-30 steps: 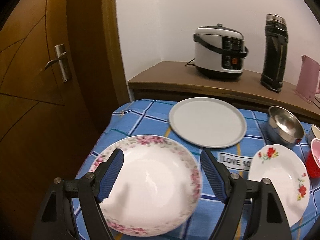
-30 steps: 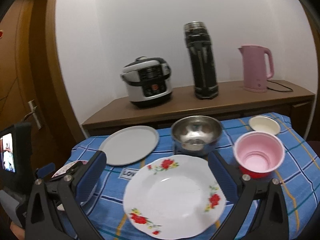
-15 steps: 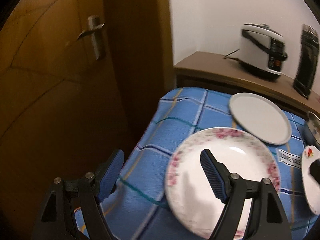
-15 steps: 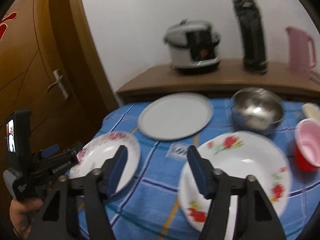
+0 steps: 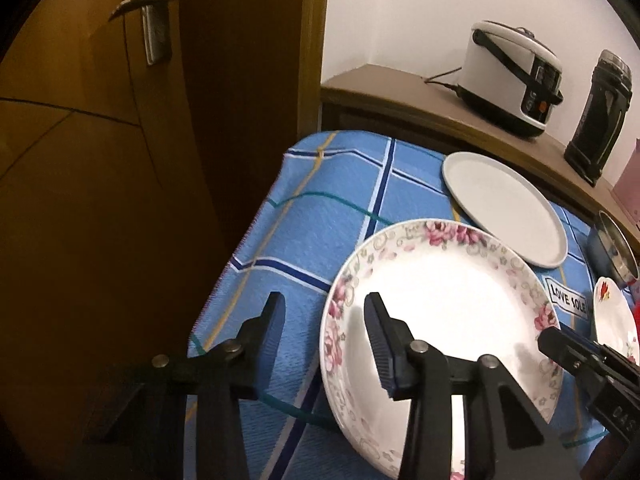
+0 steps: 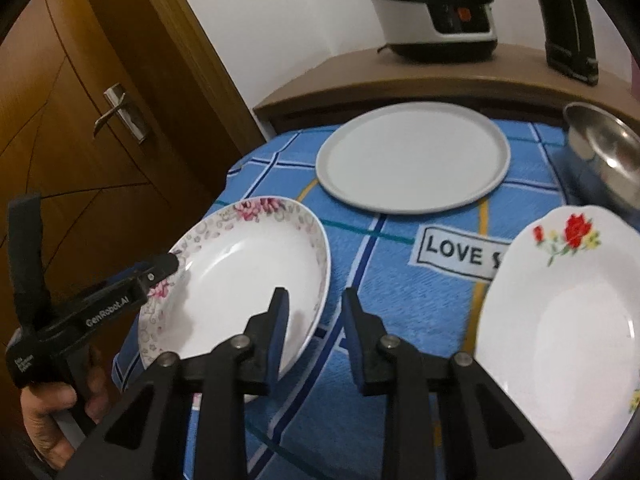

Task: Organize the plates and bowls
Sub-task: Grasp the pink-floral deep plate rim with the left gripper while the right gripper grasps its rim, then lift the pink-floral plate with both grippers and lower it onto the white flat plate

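Note:
A white plate with a pink flower rim (image 5: 448,312) (image 6: 248,276) lies at the table's near left corner. My left gripper (image 5: 326,316) is open and straddles its left rim, one finger over the plate and one over the cloth; it also shows in the right wrist view (image 6: 168,264). My right gripper (image 6: 314,312) is open and straddles the plate's right rim. A white plate with red roses (image 6: 560,320) lies to the right. A plain grey plate (image 6: 412,160) (image 5: 504,208) lies behind. A steel bowl (image 6: 608,156) stands at the far right.
The blue checked tablecloth (image 5: 320,216) ends at the left edge by a wooden door (image 5: 100,160). A shelf behind holds a rice cooker (image 6: 432,4) and a black flask (image 5: 600,112).
Both grippers have narrowed and come in on the flower-rim plate from either side. The left one moved to its left rim, the right one swung left from the rose plate to its right rim.

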The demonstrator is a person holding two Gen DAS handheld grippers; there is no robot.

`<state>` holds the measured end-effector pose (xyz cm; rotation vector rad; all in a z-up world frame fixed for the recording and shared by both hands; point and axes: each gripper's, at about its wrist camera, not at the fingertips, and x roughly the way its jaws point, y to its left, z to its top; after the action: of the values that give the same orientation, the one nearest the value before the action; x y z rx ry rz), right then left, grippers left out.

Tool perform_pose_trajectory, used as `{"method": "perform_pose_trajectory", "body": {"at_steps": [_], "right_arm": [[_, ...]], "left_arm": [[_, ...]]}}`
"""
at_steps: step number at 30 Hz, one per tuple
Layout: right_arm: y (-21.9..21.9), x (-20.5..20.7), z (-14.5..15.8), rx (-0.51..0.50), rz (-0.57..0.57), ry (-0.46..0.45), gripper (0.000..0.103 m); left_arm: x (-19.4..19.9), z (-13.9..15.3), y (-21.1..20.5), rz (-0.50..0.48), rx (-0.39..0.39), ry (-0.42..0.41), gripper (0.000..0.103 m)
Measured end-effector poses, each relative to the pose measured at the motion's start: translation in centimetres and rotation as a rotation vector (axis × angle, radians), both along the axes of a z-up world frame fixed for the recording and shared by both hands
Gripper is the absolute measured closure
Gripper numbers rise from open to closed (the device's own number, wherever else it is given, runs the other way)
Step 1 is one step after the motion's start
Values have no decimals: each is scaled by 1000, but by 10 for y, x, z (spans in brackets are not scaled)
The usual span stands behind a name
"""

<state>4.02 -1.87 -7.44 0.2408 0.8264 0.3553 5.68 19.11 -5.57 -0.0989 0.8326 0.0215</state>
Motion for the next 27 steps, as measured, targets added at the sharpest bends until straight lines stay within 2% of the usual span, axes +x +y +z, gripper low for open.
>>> {"method": "perform_pose_trajectory", "body": {"at_steps": [1, 3, 8, 15, 20, 27], "right_arm": [[2, 2, -2, -5, 3, 6, 78], [4, 5, -5, -4, 10, 19, 81], [8, 12, -13, 1, 26, 39, 86], [12, 15, -15, -6, 33, 43, 86], [10, 18, -16, -6, 41, 34, 86], [0, 18, -10, -10, 16, 32, 87]], "left_arm": [[0, -1, -1, -7, -6, 1, 61], [2, -2, -2, -26, -25, 5, 78], [4, -7, 0, -46, -66, 18, 79], [5, -8, 3, -59, -103, 20, 79], [1, -6, 1, -60, -74, 9, 79], [2, 0, -11, -92, -77, 2, 79]]}}
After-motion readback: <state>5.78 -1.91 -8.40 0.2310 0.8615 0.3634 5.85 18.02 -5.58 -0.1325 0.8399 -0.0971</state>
